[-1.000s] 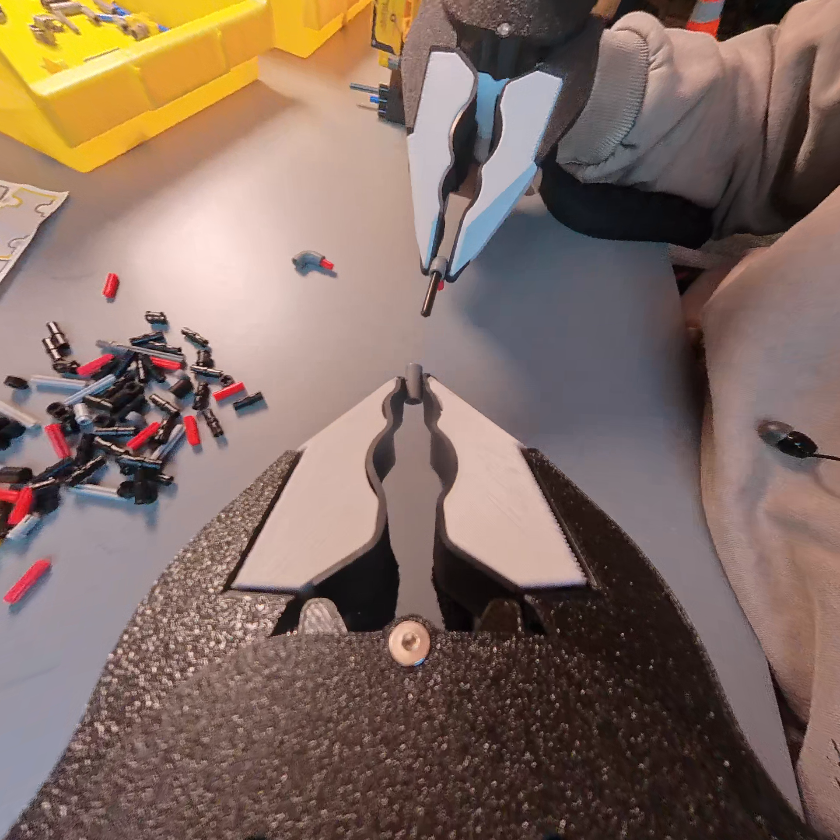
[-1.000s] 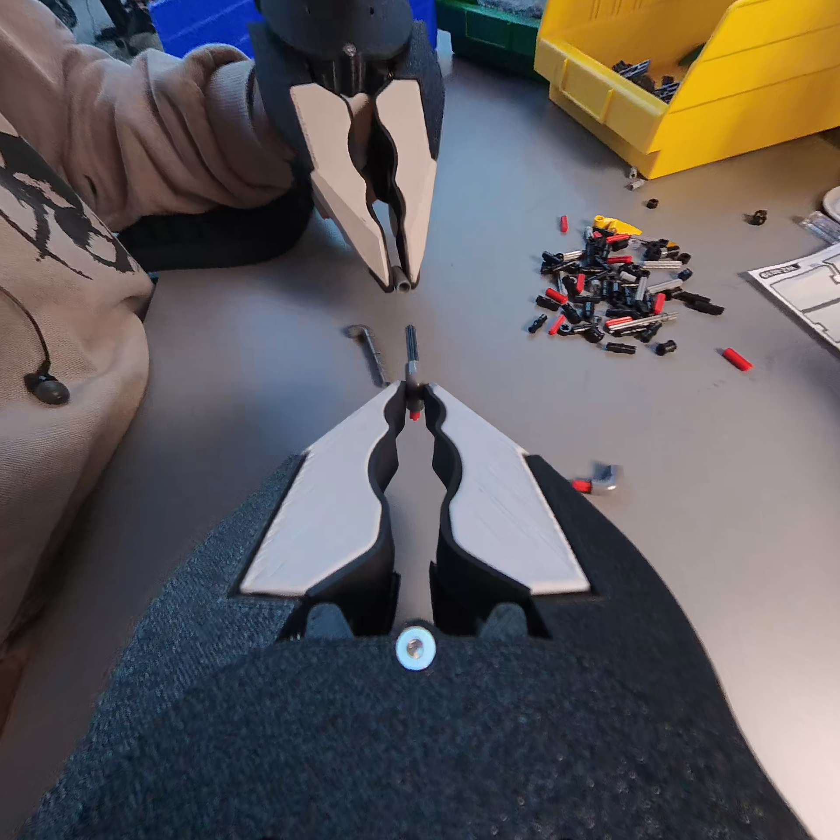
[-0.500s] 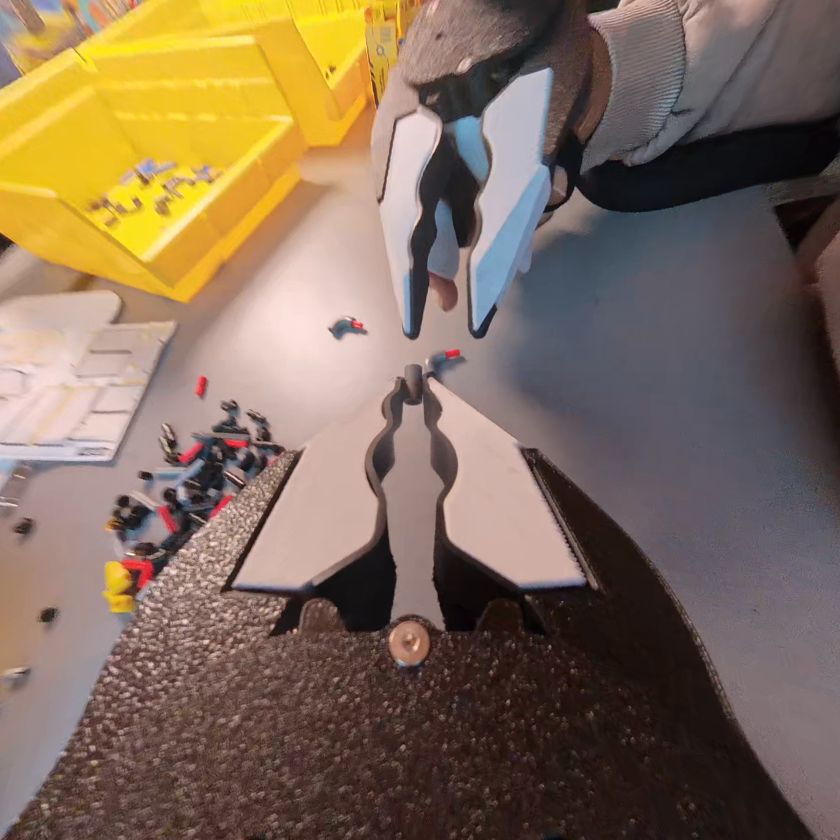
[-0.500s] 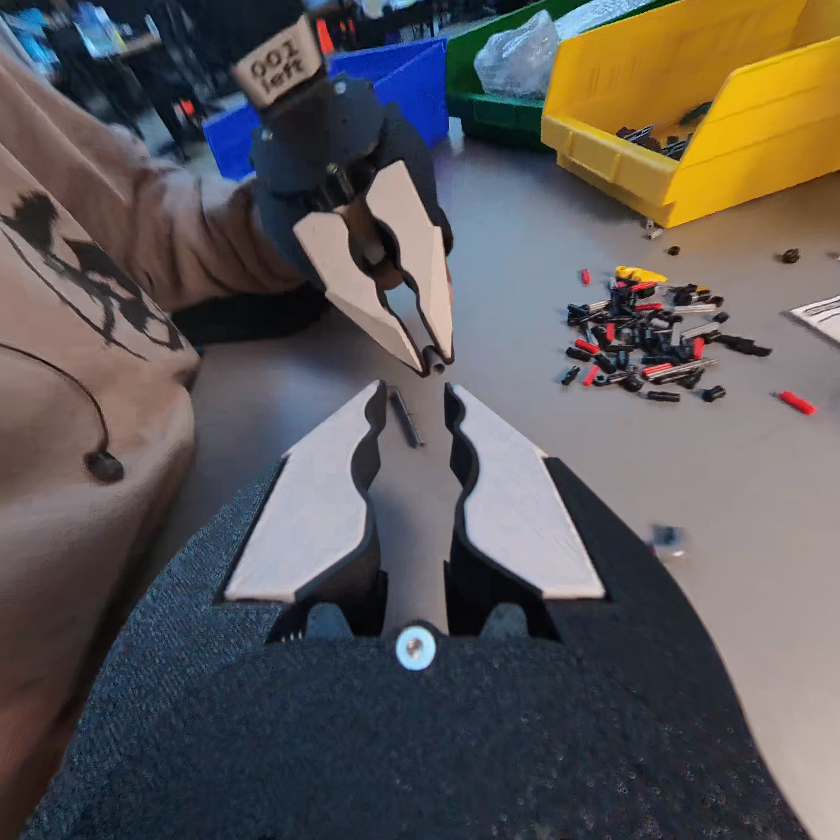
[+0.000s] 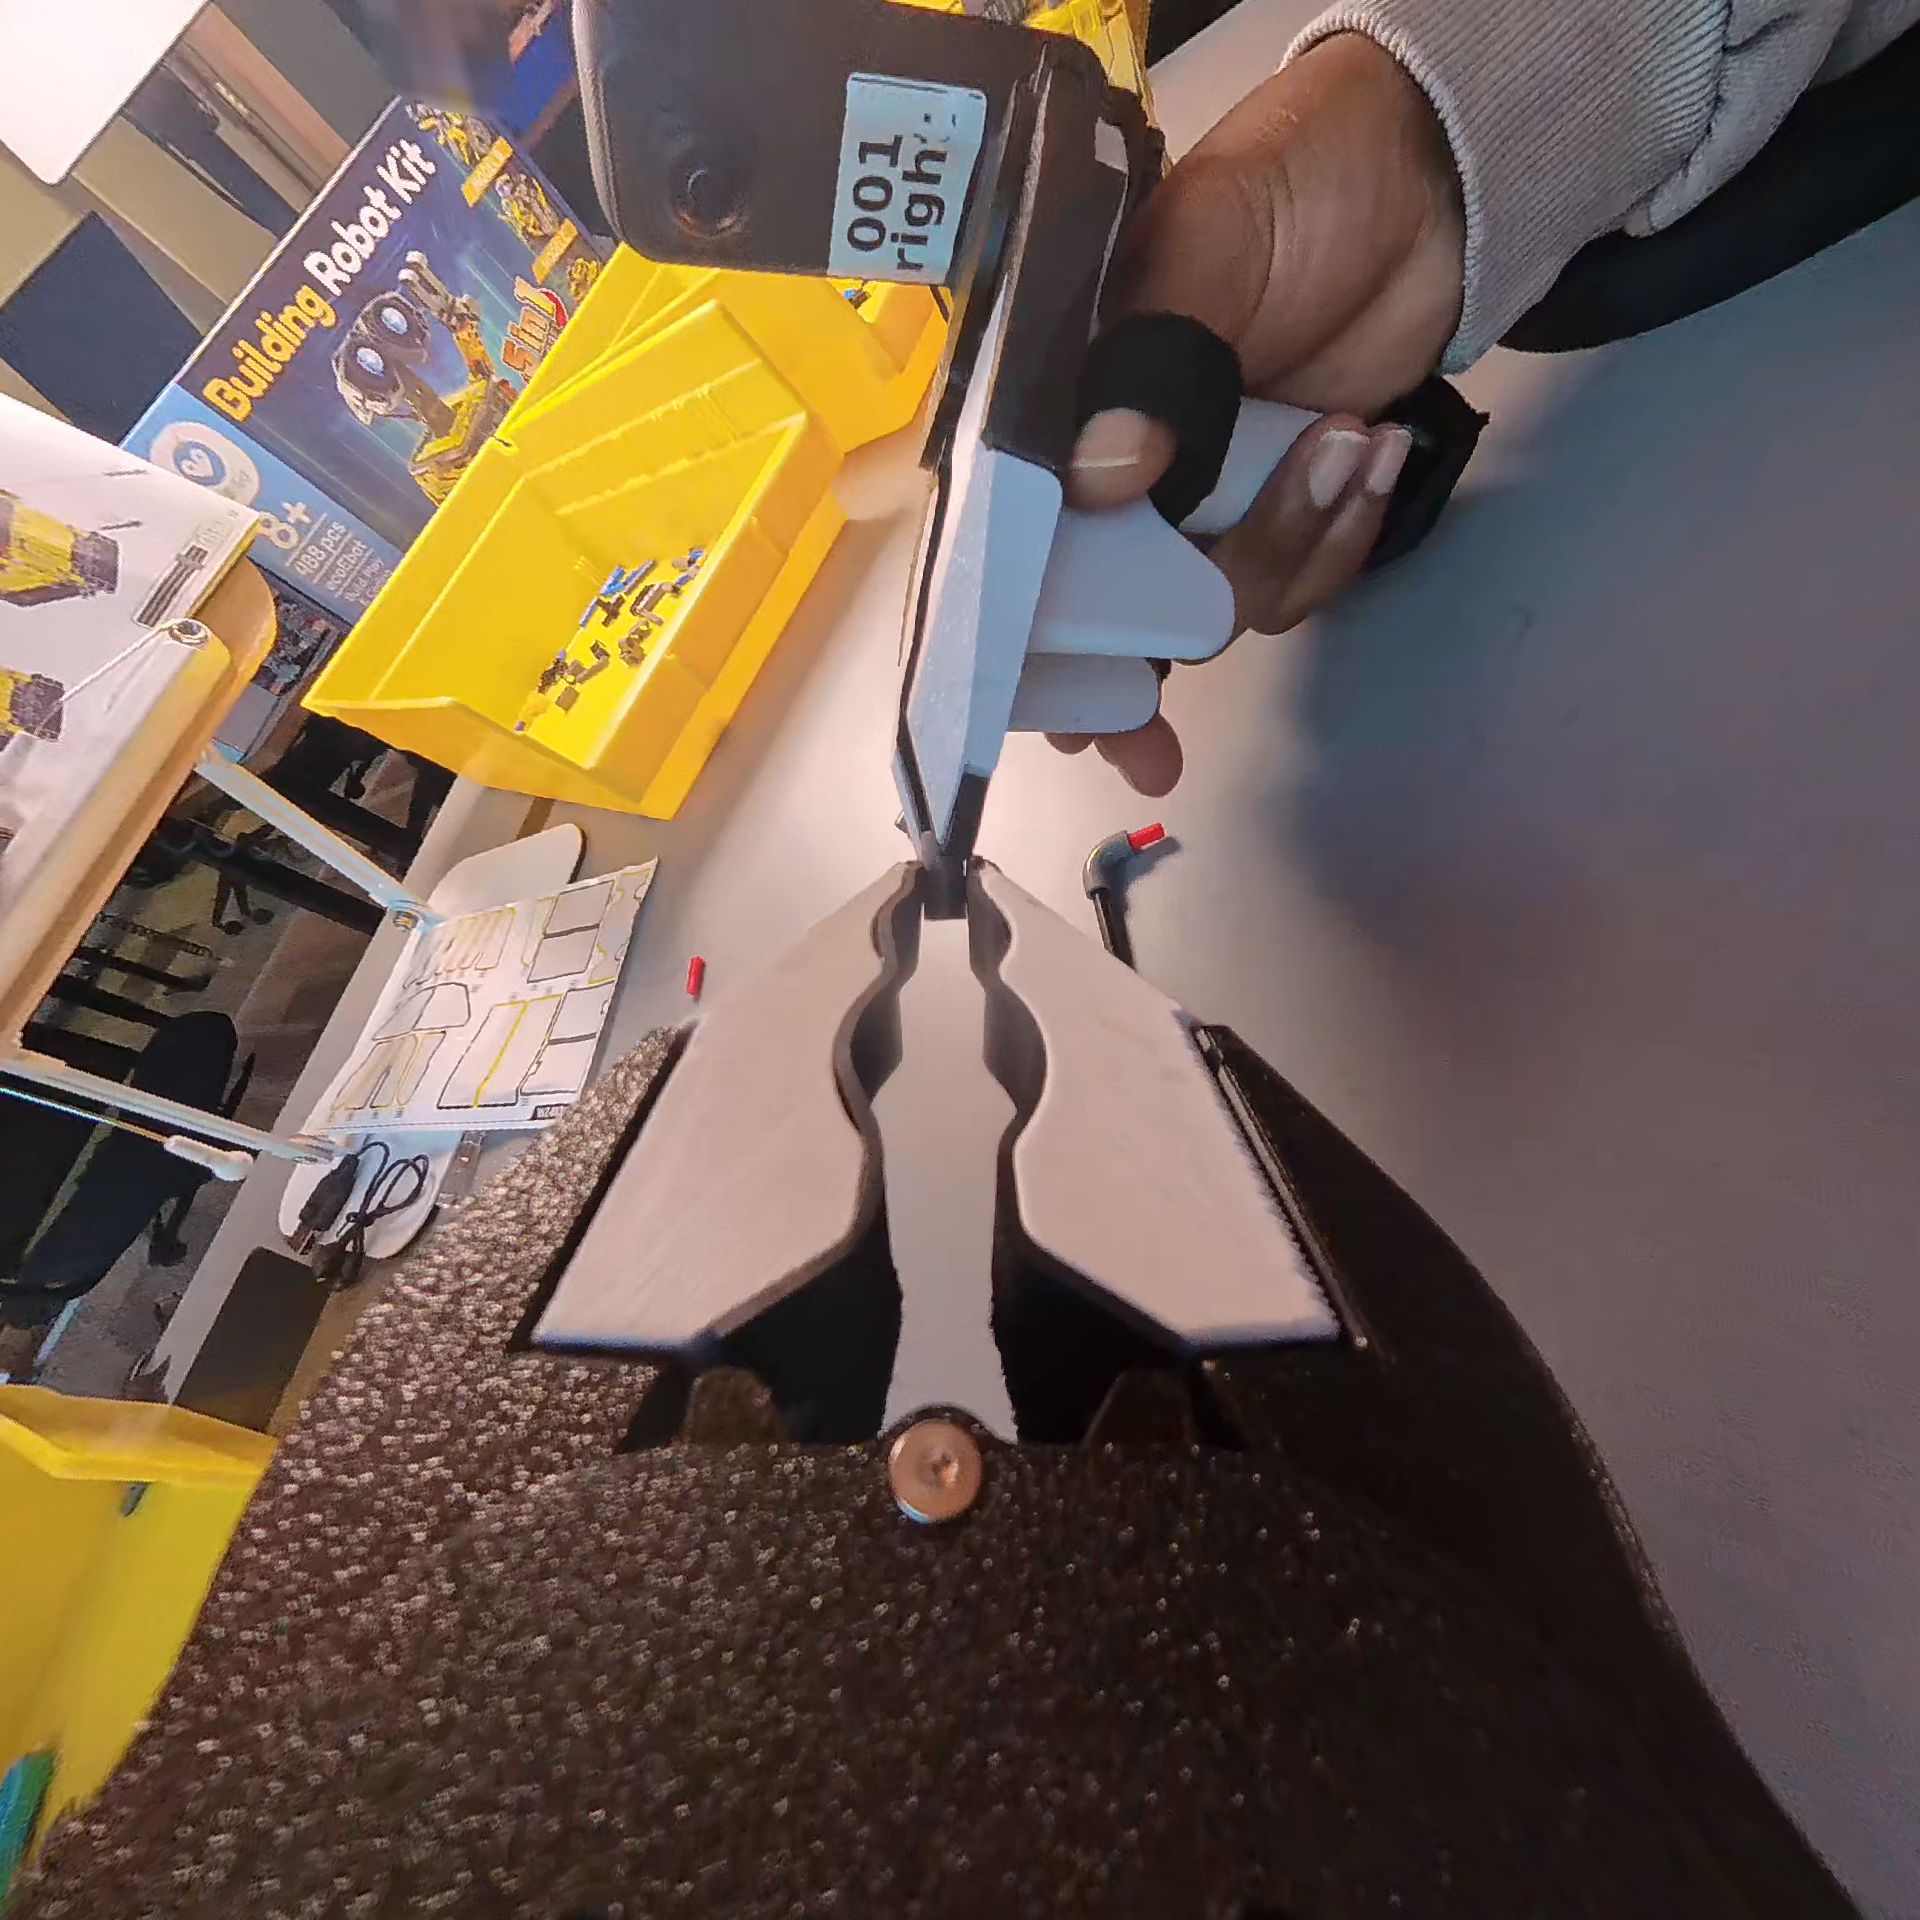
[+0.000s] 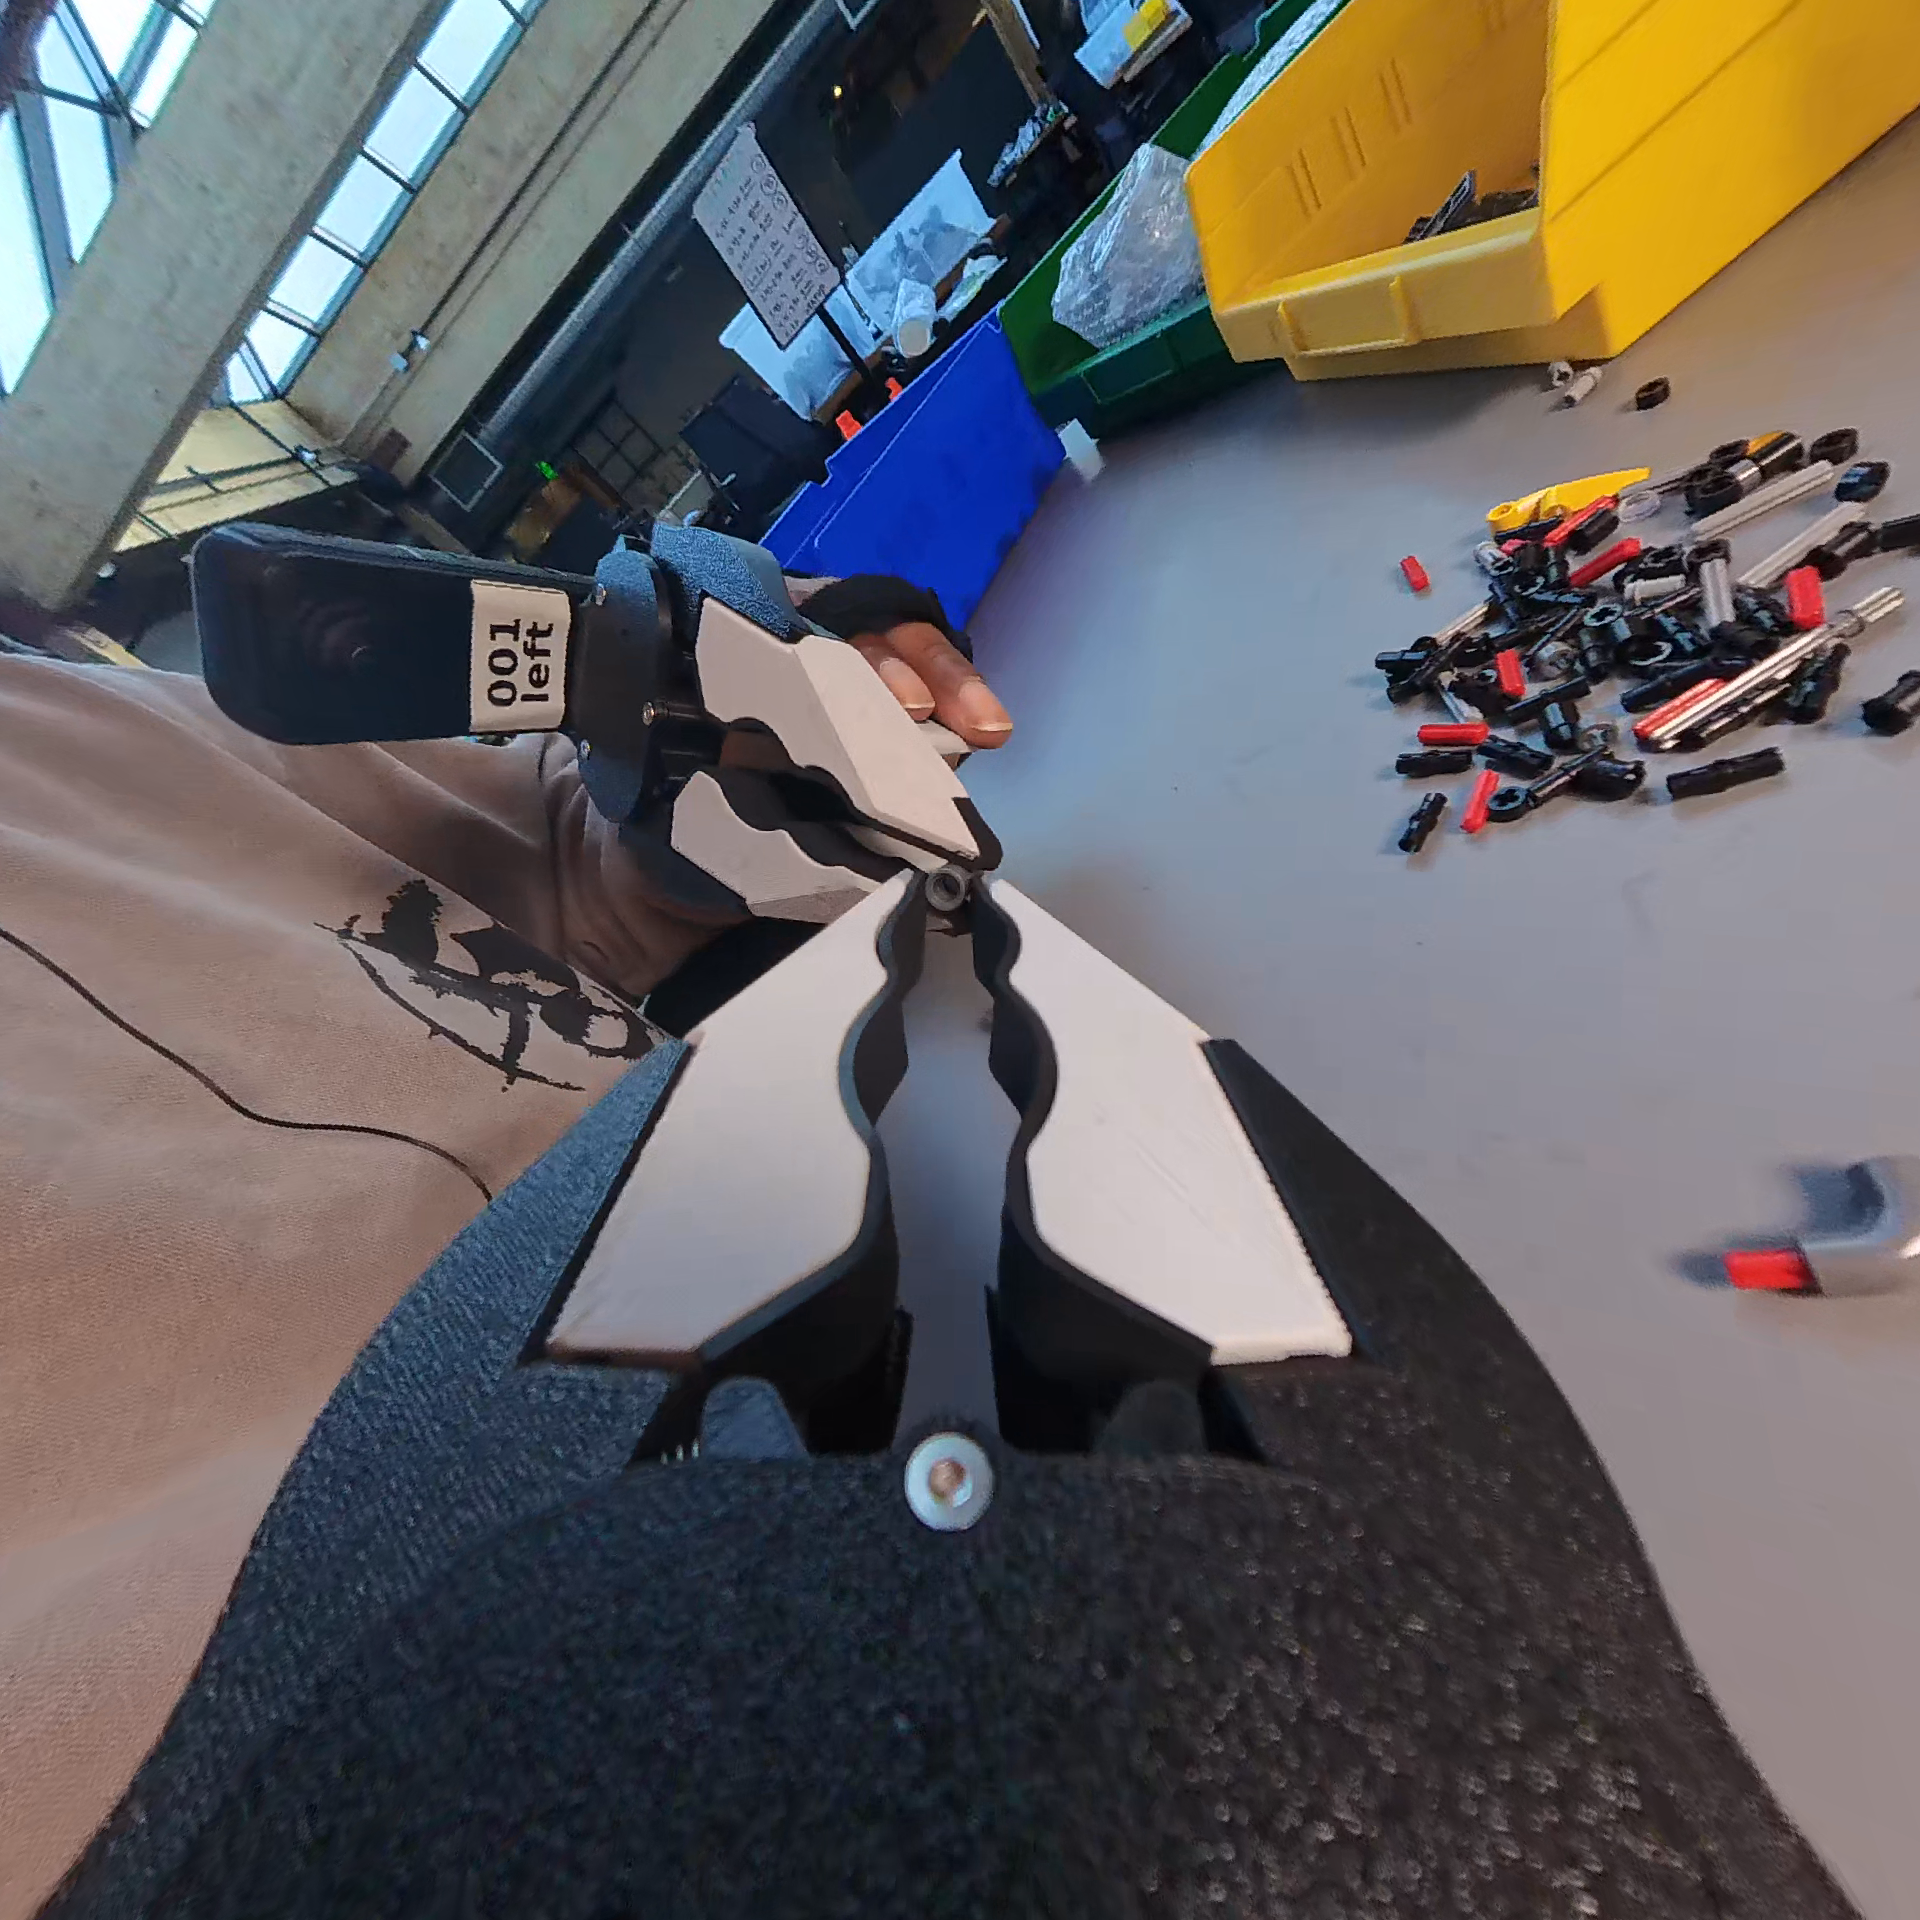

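The left claw [image 5: 943, 885] is pressed together on a small grey sleeve [image 6: 945, 887], held at the very tips and clear of the surface [image 5: 1558, 935]. The right claw [image 6: 948, 894] meets it tip to tip. From its own view the jaws sit close on either side of the same sleeve and seem to pinch it, with the sleeve's open end facing the camera. From the left view that claw shows edge-on, so its gap cannot be read there.

Half a second ago the right claw was spread and held nothing, and the two tips were apart. A second ago it carried a black axle. Now an axle with a grey elbow [image 5: 1110, 860] and a red pin lies on the surface just right of the left claw, apart from both. Both claws have also tipped over, so the room stands slanted in each view.

A hand [image 5: 1299, 270] in a pale cuff grips the right claw's handle. A lone red pin [image 5: 695, 978] lies left of the left claw, and beyond it a printed sheet [image 5: 499, 1013], a yellow bin [image 5: 665, 727] with a few small parts, and a kit box [image 5: 343, 301]. In the right view a second elbow [image 6: 1839, 1231] with a red pin shows blurred near the claw's body. A pile of parts [image 6: 1662, 665] lies well apart, and a blue bin [image 6: 935, 478] stands farther back.
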`<act>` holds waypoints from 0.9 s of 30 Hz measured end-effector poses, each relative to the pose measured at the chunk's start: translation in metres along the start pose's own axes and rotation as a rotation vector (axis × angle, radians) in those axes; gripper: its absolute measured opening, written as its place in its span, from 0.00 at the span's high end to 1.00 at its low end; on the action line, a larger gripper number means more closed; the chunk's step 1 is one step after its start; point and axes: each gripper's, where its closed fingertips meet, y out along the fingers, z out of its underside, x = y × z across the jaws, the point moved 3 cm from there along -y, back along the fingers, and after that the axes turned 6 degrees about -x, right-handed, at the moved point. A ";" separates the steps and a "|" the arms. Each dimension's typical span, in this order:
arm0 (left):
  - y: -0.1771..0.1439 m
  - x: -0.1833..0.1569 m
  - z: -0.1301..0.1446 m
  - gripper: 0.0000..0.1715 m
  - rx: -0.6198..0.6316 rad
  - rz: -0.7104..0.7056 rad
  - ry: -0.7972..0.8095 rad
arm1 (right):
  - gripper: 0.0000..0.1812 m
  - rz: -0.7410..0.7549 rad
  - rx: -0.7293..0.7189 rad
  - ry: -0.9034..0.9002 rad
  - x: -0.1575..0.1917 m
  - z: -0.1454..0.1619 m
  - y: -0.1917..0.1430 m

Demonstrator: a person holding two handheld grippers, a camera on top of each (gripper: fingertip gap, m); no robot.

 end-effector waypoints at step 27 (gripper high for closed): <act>0.002 0.013 0.057 0.83 0.229 0.001 -0.382 | 0.86 1.180 0.204 -0.522 -0.223 -0.232 -0.206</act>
